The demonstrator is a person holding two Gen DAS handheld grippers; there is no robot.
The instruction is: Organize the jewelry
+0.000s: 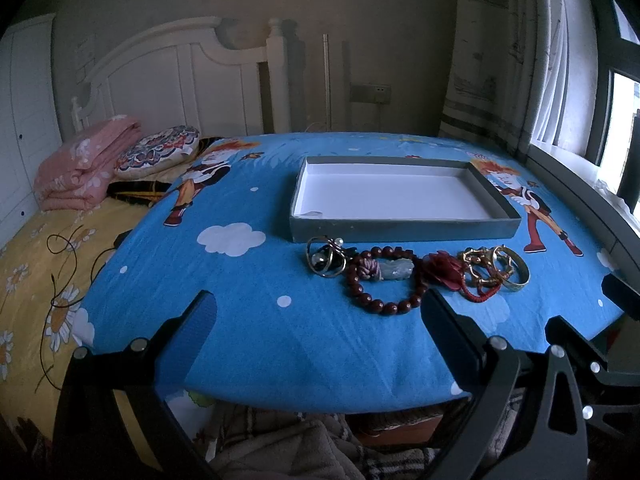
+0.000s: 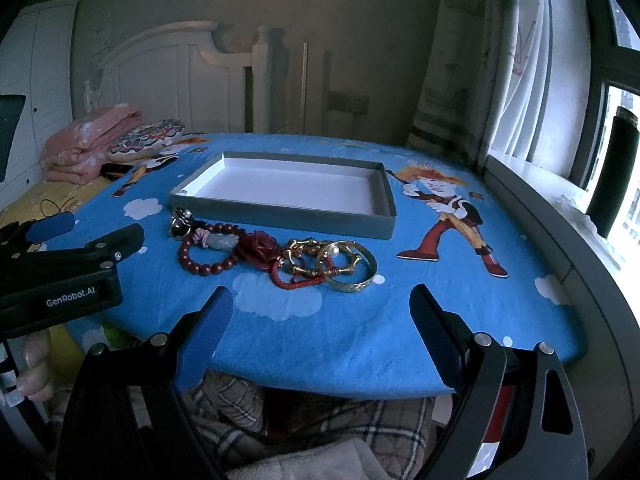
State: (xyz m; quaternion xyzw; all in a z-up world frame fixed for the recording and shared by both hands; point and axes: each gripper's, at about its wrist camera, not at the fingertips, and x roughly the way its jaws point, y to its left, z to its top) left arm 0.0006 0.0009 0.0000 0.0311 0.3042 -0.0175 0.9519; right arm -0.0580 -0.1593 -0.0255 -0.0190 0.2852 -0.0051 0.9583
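An empty grey tray with a white floor stands on the blue cartoon tablecloth. In front of it lies a row of jewelry: a round wire ornament, a dark red bead bracelet, a red flower piece, a red cord bracelet and gold bangles. My left gripper is open and empty, near the beads. My right gripper is open and empty, just short of the bangles. The left gripper also shows in the right wrist view.
A bed with a yellow flowered sheet, a folded pink blanket and a patterned cushion lies to the left. A window sill and curtains run along the right. Plaid fabric lies below the table's near edge.
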